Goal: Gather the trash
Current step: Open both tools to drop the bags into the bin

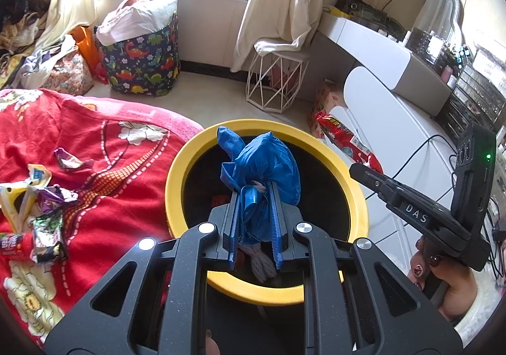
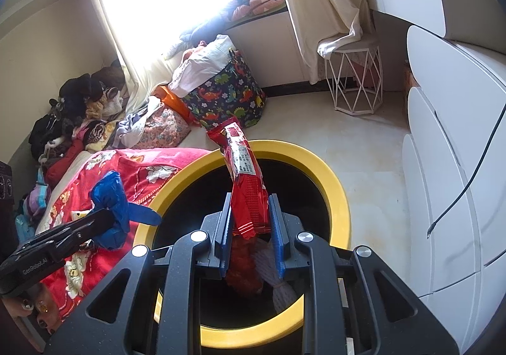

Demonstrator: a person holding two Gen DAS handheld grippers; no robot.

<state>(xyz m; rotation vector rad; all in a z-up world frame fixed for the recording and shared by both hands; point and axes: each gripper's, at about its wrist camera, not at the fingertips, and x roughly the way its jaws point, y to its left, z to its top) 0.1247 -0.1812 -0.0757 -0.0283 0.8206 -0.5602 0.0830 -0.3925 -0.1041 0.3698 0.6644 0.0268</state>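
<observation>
Hovering both loads over the yellow-rimmed bin (image 1: 177, 184), centre of both frames, bed's red blanket (image 1: 95, 140) to its left. Bin already holds a few items deep in the dark interior.

Left gripper (image 1: 254, 197): nearly closed, pinching crumpled blue plastic bag (image 1: 265, 159), bulk of it bunched above the fingertips, over the bin's mouth.

Right gripper (image 2: 249, 209): narrowly closed on red snack wrapper (image 2: 243, 171), clamped near its lower end; long upper part sticks up and away toward the far rim at upper centre.

More wrappers (image 1: 47, 197) left on the blanket, lower left of left wrist view, not yet collected.

Risks:
- Red wrapper long and stiff; top leans out near the far rim, so could catch on the rim or tip outside to the floor on release.
- Blue bag light and springy; may cling to a pad or drift sideways onto the blanket.
- Both grippers close over one opening; simultaneous release risks fingers or loads tangling.
- Loose cable (image 2: 474, 171) at right edge near the right hand's path; snag possible.
</observation>
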